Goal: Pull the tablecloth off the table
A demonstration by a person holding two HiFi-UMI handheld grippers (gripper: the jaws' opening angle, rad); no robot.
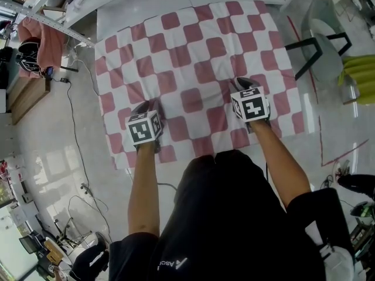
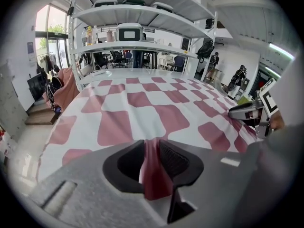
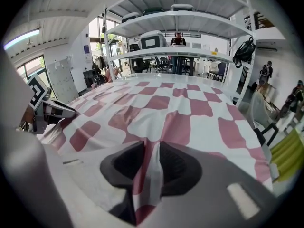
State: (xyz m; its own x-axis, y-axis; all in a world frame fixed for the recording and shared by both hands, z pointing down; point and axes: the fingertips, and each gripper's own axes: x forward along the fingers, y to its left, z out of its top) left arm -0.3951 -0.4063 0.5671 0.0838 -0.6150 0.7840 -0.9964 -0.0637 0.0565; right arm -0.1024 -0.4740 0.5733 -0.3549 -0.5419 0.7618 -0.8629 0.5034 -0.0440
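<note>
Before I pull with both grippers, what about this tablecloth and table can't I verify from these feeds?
- Head view: part of the tablecloth's near hem, between the grippers, is hidden by the person's torso.
- Head view: the jaws of the left gripper and right gripper are hidden under their own bodies.
- All views: the table is covered by the cloth except a bare far strip; its legs are unseen.

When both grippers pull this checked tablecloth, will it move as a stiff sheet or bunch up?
Likely floppy: the tablecloth pinches into a thin pleat in the left gripper's jaws and the right gripper's. Probably light: wrinkles rise ahead of the right grip. It should slide readily, since nothing else visibly rests on it.
</note>
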